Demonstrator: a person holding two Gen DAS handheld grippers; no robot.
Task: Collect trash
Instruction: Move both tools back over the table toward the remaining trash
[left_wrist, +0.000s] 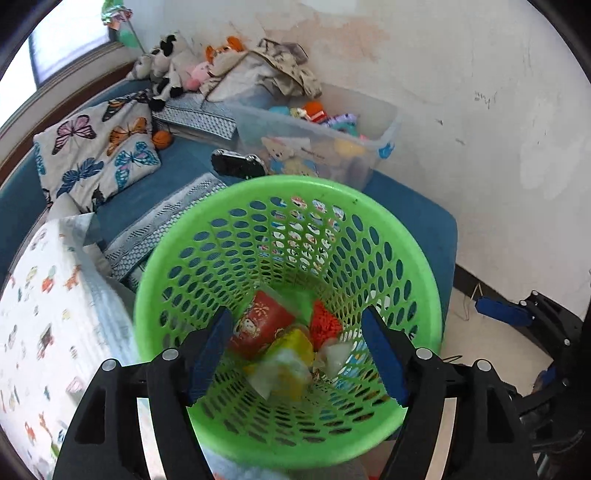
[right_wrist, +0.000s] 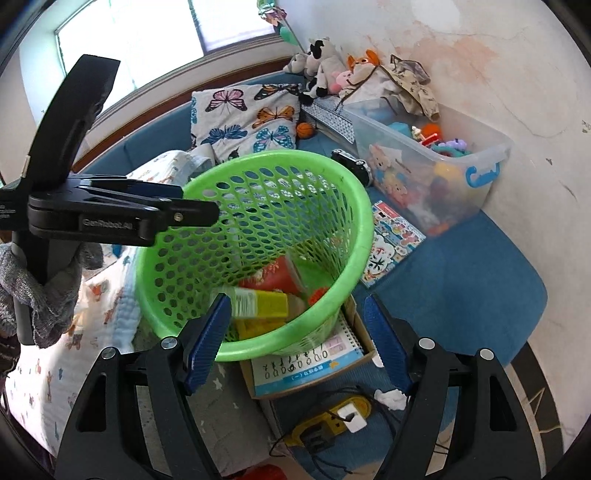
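Note:
A green perforated basket (left_wrist: 428, 291) stands on the blue sofa; it also shows in the right wrist view (right_wrist: 362, 206). Inside lie a red cup (left_wrist: 264, 323), a yellow wrapper (left_wrist: 291, 350), an orange net piece (left_wrist: 325, 323) and a white crumpled piece (left_wrist: 334, 354). My left gripper (left_wrist: 299, 347) is open and empty above the basket's mouth; it also shows from the side in the right wrist view (right_wrist: 195, 214). My right gripper (right_wrist: 297, 332) is open and empty at the basket's near rim. A yellow carton (right_wrist: 258, 304) lies in the basket. A white crumpled tissue (right_wrist: 389, 398) lies on the sofa.
A clear toy bin (right_wrist: 476, 162) stands by the wall. A butterfly pillow (right_wrist: 243, 118), plush toys (right_wrist: 325, 66), a sticker sheet (right_wrist: 391, 243), a workbook in a cardboard box (right_wrist: 306, 365), a yellow charger with cables (right_wrist: 332, 424) and a patterned blanket (left_wrist: 40, 317) lie around.

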